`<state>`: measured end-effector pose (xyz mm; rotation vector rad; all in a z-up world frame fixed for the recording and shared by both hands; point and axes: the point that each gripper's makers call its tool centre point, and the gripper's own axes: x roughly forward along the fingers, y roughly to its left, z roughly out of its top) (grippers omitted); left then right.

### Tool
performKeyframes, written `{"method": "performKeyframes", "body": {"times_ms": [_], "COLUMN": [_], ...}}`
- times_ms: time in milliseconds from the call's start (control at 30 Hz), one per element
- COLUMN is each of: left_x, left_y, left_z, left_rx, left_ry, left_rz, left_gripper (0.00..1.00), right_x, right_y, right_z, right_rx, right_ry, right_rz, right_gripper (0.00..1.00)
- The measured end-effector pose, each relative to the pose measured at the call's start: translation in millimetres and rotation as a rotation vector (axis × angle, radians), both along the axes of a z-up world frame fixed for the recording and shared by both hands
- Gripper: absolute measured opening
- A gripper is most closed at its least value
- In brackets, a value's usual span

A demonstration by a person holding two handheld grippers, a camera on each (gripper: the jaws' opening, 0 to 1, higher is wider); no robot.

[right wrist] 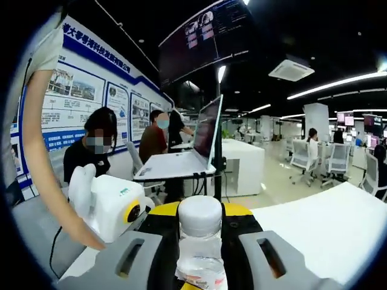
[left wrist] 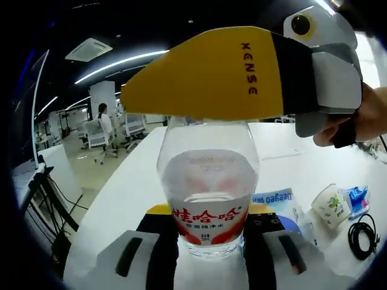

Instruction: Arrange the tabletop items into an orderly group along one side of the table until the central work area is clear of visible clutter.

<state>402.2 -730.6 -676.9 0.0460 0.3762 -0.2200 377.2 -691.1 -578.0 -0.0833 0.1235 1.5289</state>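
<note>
Standing low in the centre of the left gripper view, a clear water bottle (left wrist: pixel 208 199) with a red label sits between the left gripper (left wrist: pixel 208 257), whose jaws press its base. Across the top of the frame, the right gripper (left wrist: pixel 242 72) closes on the bottle's neck; its own view shows the white cap (right wrist: pixel 200 215) between the jaws. At lower right lie a blue packet (left wrist: pixel 275 199), a paper cup (left wrist: pixel 330 205) and a black cable (left wrist: pixel 363 234). The white surface (left wrist: pixel 302 151) runs bare beyond them, its left edge dropping to the floor.
</note>
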Motion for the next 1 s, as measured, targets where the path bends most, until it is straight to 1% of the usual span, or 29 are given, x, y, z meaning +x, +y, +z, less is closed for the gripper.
{"method": "performKeyframes", "body": {"times_ms": [67, 133, 167, 267, 367, 433, 467, 567, 633, 833, 933, 1000], "left_x": [0.5, 0.6, -0.2, -1.7, -3.1, -4.1, -4.0, -3.7, -3.3, -3.9, -4.9, -6.1], "left_y": [4, 7, 8, 9, 9, 8, 9, 9, 8, 5, 3, -3], "left_z": [-9.4, -17.8, -23.8, -29.1, -32.0, -35.8, -33.7, -33.9, -34.0, -33.7, -33.6, -32.8], "left_rx": [0.007, 0.003, -0.002, -0.017, -0.019, -0.020, -0.024, -0.026, -0.026, -0.017, -0.034, -0.070], "left_ry": [0.015, 0.032, 0.052, 0.051, 0.048, 0.055, 0.043, 0.046, 0.039, 0.003, -0.011, -0.021], "left_rz": [0.009, 0.019, 0.026, 0.040, 0.046, 0.044, 0.046, 0.047, 0.042, 0.029, 0.027, 0.020], "left_gripper": [0.37, 0.37, 0.37, 0.37, 0.37, 0.37, 0.37, 0.37, 0.37, 0.37, 0.37, 0.36], "right_x": [6, 5, 5, 2, -1, -1, -2, -1, -1, -3, -6, -3], "right_y": [5, 7, 8, 11, 10, 9, 8, 9, 7, 2, 0, 0], "right_z": [-12.2, -18.1, -22.0, -28.3, -31.2, -35.0, -32.3, -33.1, -33.2, -32.5, -31.7, -32.0], "right_rx": [-0.009, -0.014, -0.021, -0.027, -0.025, -0.030, -0.010, -0.021, -0.019, 0.021, 0.020, 0.020], "right_ry": [0.007, 0.017, 0.030, 0.037, 0.036, 0.039, 0.044, 0.036, 0.035, 0.040, 0.027, 0.022], "right_rz": [0.008, 0.013, 0.017, 0.031, 0.036, 0.038, 0.041, 0.040, 0.036, -0.002, -0.010, -0.013], "right_gripper": [0.21, 0.21, 0.21, 0.21, 0.22, 0.22, 0.22, 0.22, 0.22, 0.22, 0.22, 0.21]}}
